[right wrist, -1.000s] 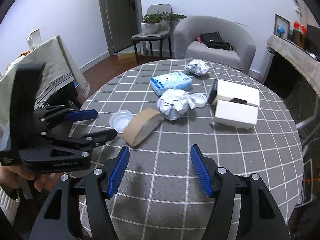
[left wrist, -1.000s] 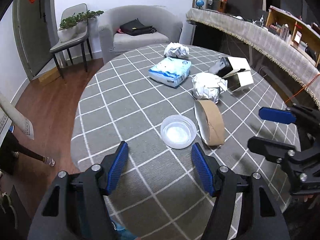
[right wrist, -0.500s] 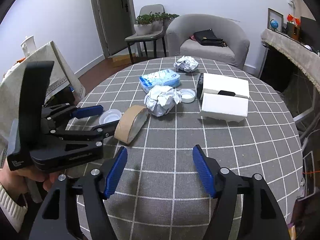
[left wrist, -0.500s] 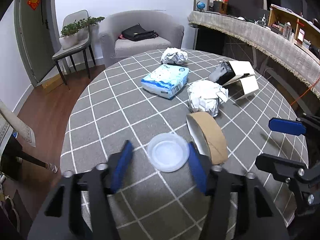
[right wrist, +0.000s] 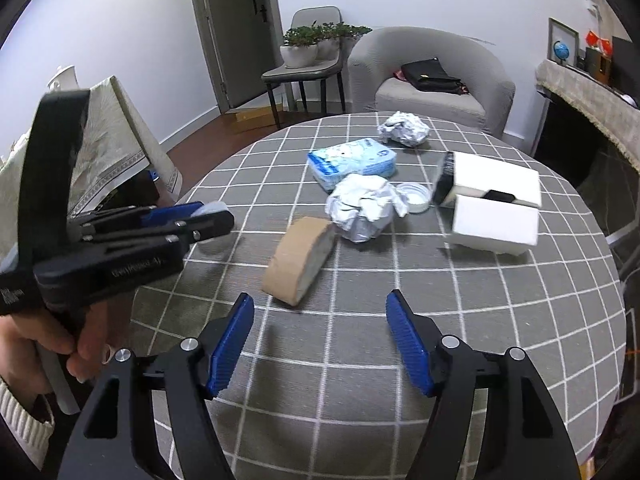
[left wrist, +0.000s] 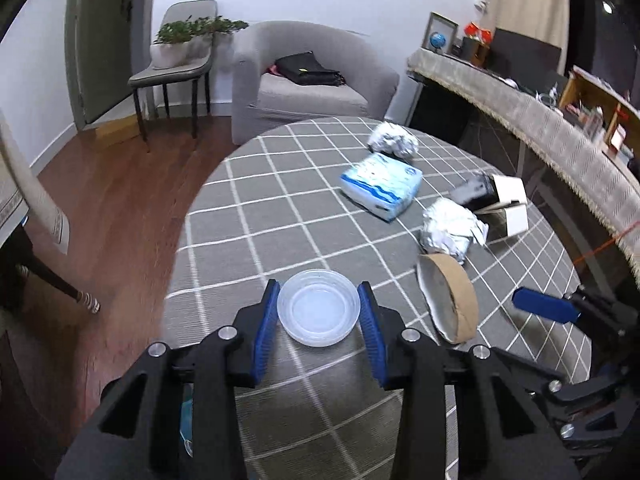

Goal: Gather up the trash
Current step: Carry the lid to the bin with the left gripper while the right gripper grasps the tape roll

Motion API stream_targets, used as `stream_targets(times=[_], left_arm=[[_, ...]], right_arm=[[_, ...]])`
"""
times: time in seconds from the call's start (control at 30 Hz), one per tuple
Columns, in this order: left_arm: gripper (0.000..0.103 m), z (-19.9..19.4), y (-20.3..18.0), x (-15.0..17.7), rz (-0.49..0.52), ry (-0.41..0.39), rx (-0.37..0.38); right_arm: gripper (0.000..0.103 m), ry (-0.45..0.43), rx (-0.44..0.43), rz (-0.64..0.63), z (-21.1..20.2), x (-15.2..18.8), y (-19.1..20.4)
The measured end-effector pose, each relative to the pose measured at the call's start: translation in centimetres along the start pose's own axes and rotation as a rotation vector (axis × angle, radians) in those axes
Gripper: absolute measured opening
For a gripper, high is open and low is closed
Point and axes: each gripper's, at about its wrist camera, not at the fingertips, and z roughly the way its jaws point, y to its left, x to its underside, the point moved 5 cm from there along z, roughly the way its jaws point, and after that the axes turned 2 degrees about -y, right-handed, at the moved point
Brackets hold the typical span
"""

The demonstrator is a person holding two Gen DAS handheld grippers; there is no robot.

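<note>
My left hand-held gripper (left wrist: 319, 316) has closed in since a second ago: its blue pads now clamp the clear plastic lid (left wrist: 319, 307), which sat untouched ahead of open jaws before. The lid lies near the surface (left wrist: 256, 216) edge on my left. My right hand-held gripper (right wrist: 320, 344) stays spread wide over bare cloth, with the brown paper bowl (right wrist: 300, 266) just ahead.

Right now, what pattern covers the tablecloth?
Grey with a white grid of squares on the tablecloth, clearest in the right wrist view.
</note>
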Motion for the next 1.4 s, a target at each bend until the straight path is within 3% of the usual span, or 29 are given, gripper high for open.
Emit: stream_targets(times=[0.27,0.53,0.77,0.93,1.4], left_arm=[[0.042,-1.6,1.5,-0.1,-0.012,-0.027,-0.027],[0.042,-3.9,3.0,-0.5,-0.009,-0.074,-0.059],[0.042,-5.1,5.0,-0.3,-0.027,-0.081,-0.071],[0.042,-6.1,6.5,-0.3,-0.039,-0.091,-0.082],[0.042,-7.3,11.8,2.2,-0.072,-0.053,-0.150]], right_arm=[[0.068,0.017,0.008,0.013,1.5,-0.7,1.0],[0.056,0.039,-0.011,0.043,3.7,-1.5,2.1],[0.039,0.048,0.017,0.030,4.4,-2.2,2.4],[0.021,0.057,-0.005,0.047,4.8,-2.9,2.5],[0.021,0.025,-0.088,-0.037,5.2,-5.0,8.9]])
